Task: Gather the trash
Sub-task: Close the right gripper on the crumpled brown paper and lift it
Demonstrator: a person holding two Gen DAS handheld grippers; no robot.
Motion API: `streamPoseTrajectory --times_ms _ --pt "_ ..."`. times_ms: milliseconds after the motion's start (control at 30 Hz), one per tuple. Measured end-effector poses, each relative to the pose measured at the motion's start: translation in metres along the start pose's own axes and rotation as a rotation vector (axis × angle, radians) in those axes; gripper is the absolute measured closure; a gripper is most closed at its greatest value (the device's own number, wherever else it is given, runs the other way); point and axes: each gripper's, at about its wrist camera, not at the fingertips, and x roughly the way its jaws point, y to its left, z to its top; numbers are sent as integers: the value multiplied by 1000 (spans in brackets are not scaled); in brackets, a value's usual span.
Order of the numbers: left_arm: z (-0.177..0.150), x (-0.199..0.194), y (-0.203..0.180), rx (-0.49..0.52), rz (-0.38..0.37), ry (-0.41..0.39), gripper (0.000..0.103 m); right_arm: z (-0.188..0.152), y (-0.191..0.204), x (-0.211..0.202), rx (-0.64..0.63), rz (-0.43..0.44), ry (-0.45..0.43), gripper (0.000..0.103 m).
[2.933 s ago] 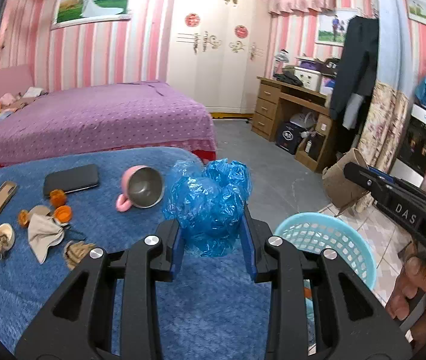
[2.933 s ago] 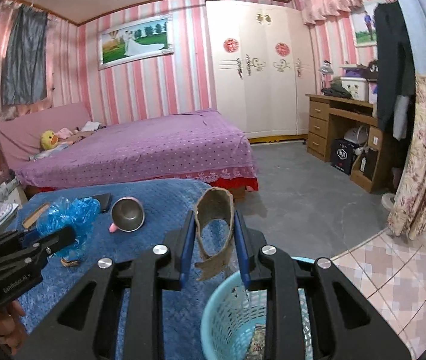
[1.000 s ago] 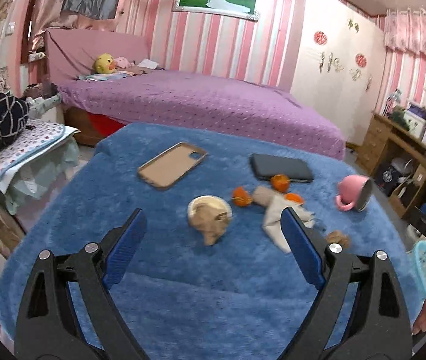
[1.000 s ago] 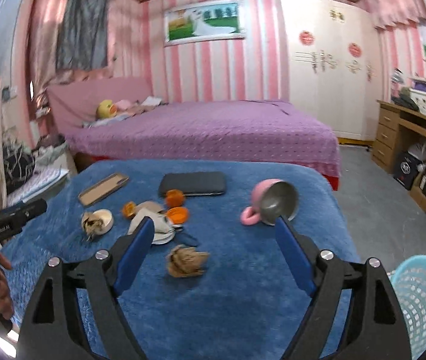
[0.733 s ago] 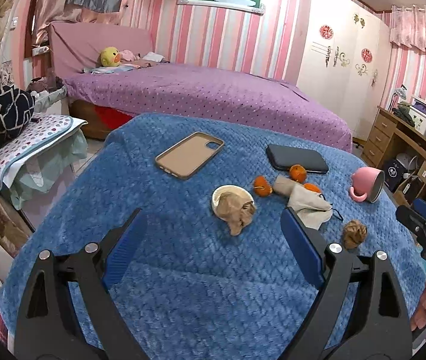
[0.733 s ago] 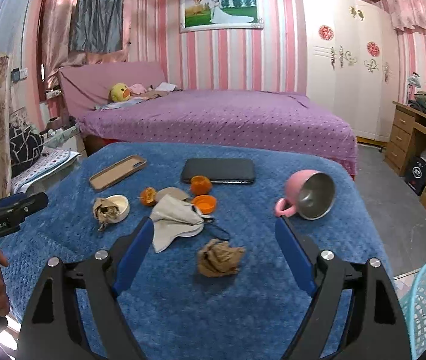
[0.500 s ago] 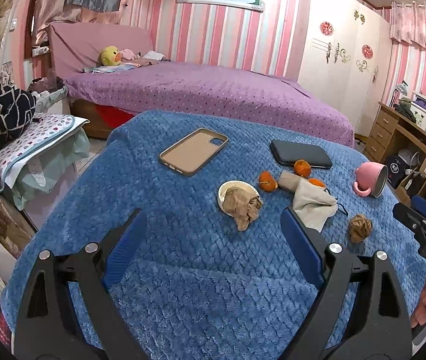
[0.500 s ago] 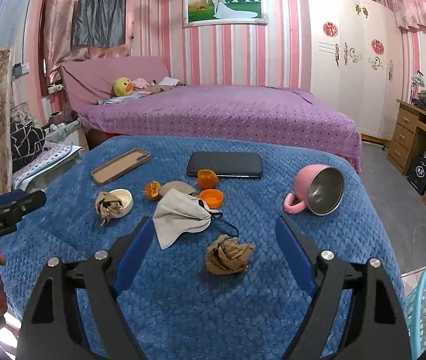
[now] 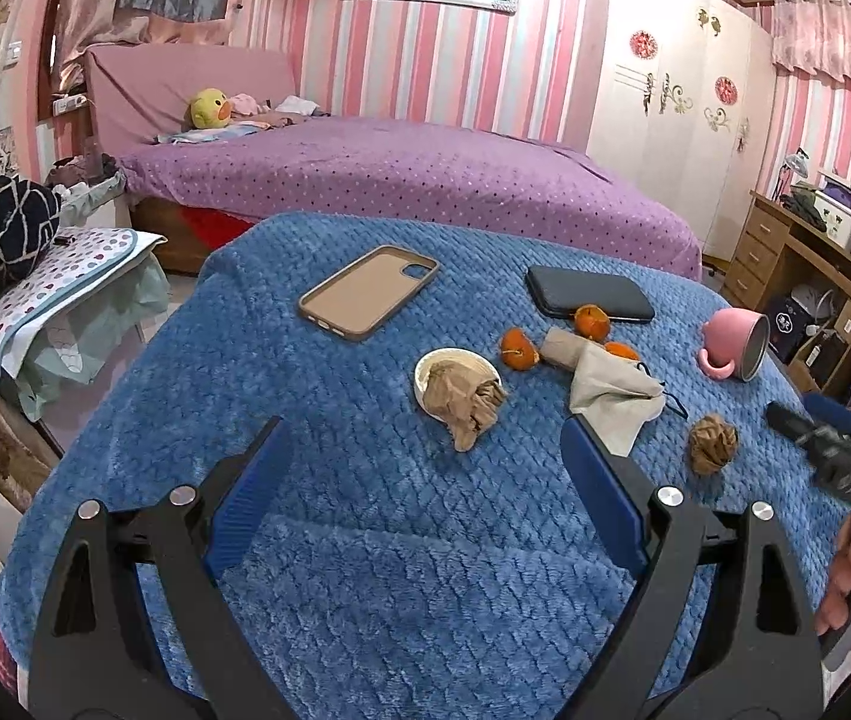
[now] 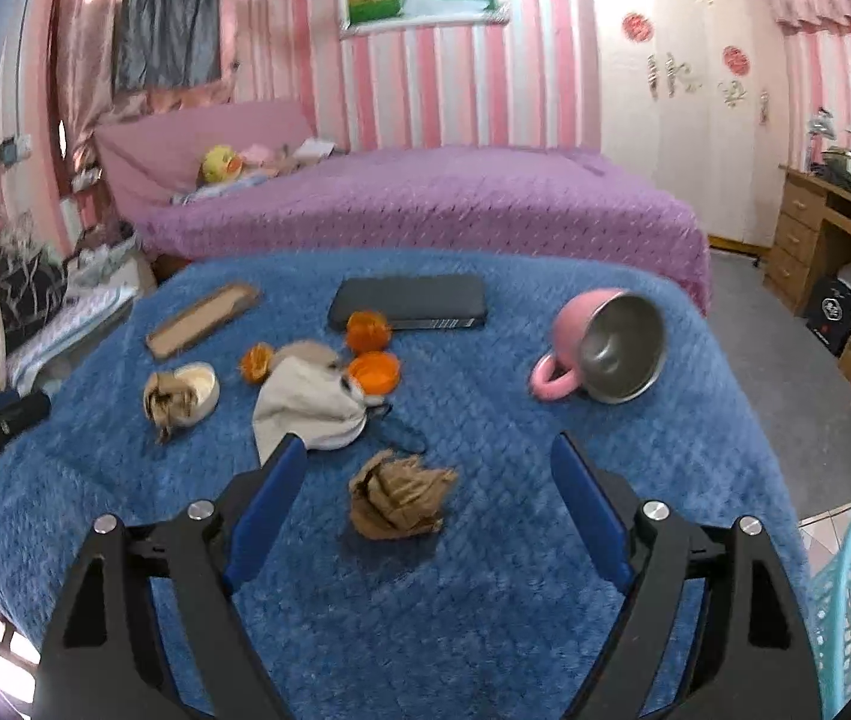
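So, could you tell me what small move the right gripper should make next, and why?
Probably ease the right gripper forward and down around the crumpled brown paper ball, then close. Its jaws are open and empty, the ball lies loose on the blue blanket just ahead between them.

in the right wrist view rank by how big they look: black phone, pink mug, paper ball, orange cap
1. black phone and pink mug: look about alike, unranked
2. paper ball, though it lies nearest the camera
3. orange cap
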Motion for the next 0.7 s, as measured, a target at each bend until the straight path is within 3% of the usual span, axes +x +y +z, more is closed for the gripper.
streamPoseTrajectory --times_ms 100,233,333,433,700 --pt "-1 2 -5 9 -1 7 15 -6 9 27 -34 -4 66 21" --pt "-4 6 -8 23 2 24 15 -12 6 50 14 19 141 22" --pt "-9 17 -8 39 12 56 15 -13 3 62 46 38 179 29" --pt "-15 32 -9 47 14 89 15 -15 7 76 26 56 231 57" --pt "0 66 -16 19 16 65 15 -1 -10 57 50 65 134 58"
